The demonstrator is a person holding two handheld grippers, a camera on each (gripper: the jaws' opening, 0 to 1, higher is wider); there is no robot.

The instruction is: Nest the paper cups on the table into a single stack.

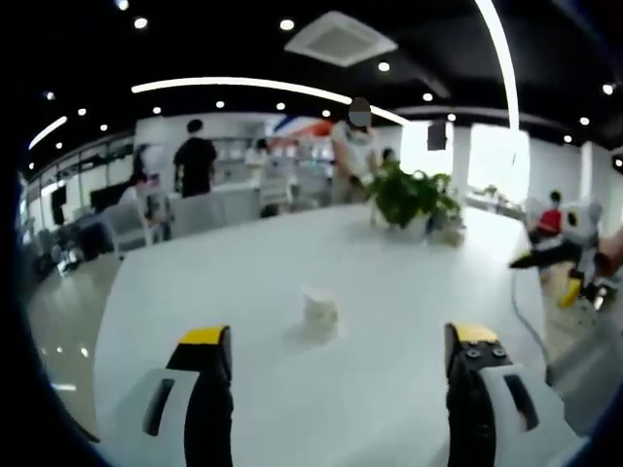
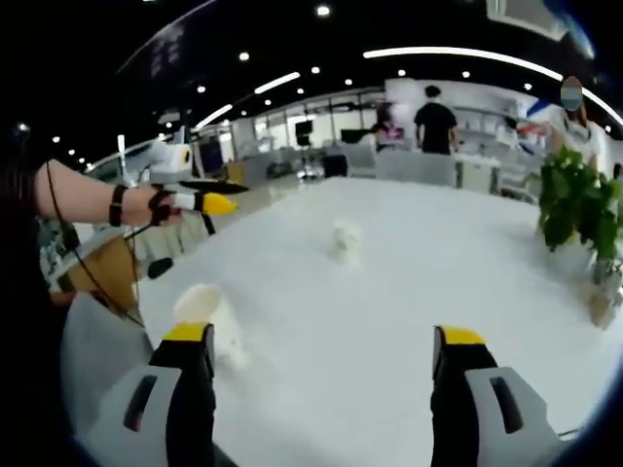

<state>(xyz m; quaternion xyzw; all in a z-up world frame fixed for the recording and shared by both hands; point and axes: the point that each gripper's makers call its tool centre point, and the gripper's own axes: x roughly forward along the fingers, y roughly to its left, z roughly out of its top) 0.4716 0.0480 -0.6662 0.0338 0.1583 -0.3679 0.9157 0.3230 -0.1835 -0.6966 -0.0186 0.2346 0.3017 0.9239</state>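
A small white paper cup (image 1: 319, 309) stands on the white table (image 1: 243, 272), just beyond my left gripper (image 1: 339, 336), which is open and empty. In the right gripper view one paper cup (image 2: 202, 306) sits close to the left jaw of my right gripper (image 2: 323, 336), also open and empty. A second cup (image 2: 344, 236) stands farther out near the table's middle. A hand holds the left gripper (image 2: 200, 202) off the table's left side. The right gripper (image 1: 555, 253) comes into the left gripper view from the right edge.
A potted green plant (image 1: 414, 195) stands at the far side of the table, also seen at the right as plant (image 2: 574, 204). Chairs (image 1: 195, 212) and several people stand beyond the table. The table edge (image 2: 146, 292) curves near the closer cup.
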